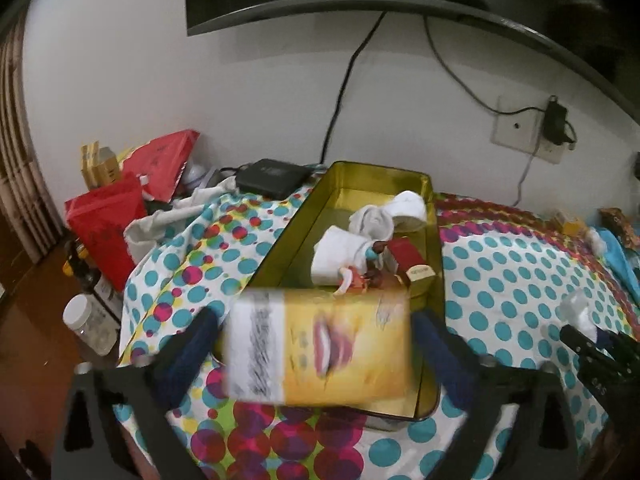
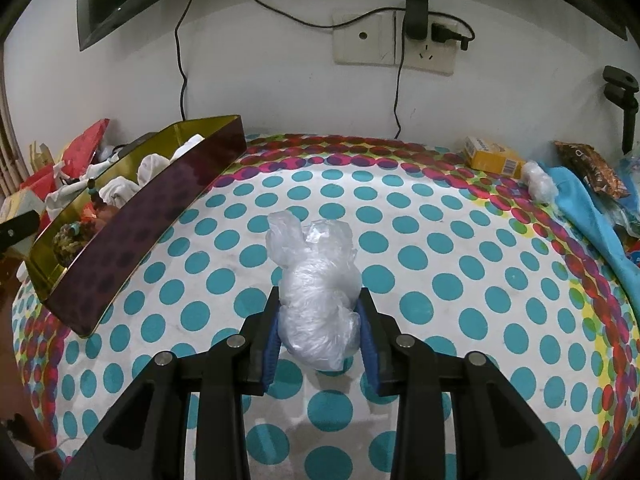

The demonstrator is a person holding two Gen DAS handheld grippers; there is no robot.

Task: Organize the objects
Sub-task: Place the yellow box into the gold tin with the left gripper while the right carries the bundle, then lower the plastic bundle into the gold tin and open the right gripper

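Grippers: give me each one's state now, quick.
Left gripper: open, yellow box blurred between its pads, no grip visible.
Right gripper: closed on the crumpled plastic bag.

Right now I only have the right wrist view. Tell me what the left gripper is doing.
Observer: The left gripper is open. A yellow box is between its fingers, with a gap at each pad.
Operator: Say where that box is relative to the tin.
Observer: It is over the near end of the gold tin, hiding part of the near rim. The box looks blurred.
Operator: Name what lies inside along the tin's right wall.
Observer: A small red box, with rolled white cloths beside it.
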